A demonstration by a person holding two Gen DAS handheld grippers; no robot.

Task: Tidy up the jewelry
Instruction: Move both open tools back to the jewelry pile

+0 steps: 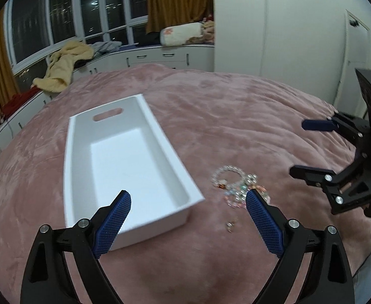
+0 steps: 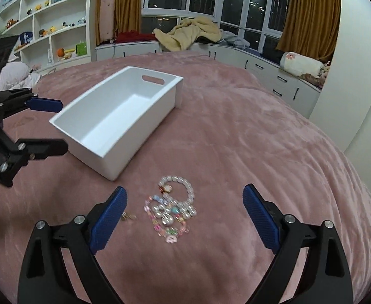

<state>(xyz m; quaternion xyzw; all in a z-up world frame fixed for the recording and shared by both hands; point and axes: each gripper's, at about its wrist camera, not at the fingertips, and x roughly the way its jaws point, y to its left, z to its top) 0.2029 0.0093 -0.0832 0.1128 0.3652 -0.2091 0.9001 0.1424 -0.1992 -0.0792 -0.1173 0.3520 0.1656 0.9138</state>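
Note:
An empty white box [image 1: 165,149] [image 2: 134,139] with a handle slot in its far end lies on the pink bedspread [image 1: 236,116] [image 2: 236,131]. A heap of jewelry [image 1: 236,188] [image 2: 171,211] sits to its right: a clear bead bracelet [image 2: 189,190], pearl pieces and pastel charms. A small gold piece [image 1: 231,224] [image 2: 127,216] lies apart, nearer me. My left gripper [image 1: 188,195] [image 2: 62,126] hovers open over the box's near corner. My right gripper [image 2: 185,190] [image 1: 299,148] hovers open above the heap. Neither holds anything.
Low white cabinets [image 2: 274,73] run under the windows beyond the bed, with a beige blanket [image 2: 190,34] and a rolled pillow [image 2: 302,64] on top. White shelves [image 2: 58,25] with toys stand far left. A white wall [image 1: 286,38] rises at the right.

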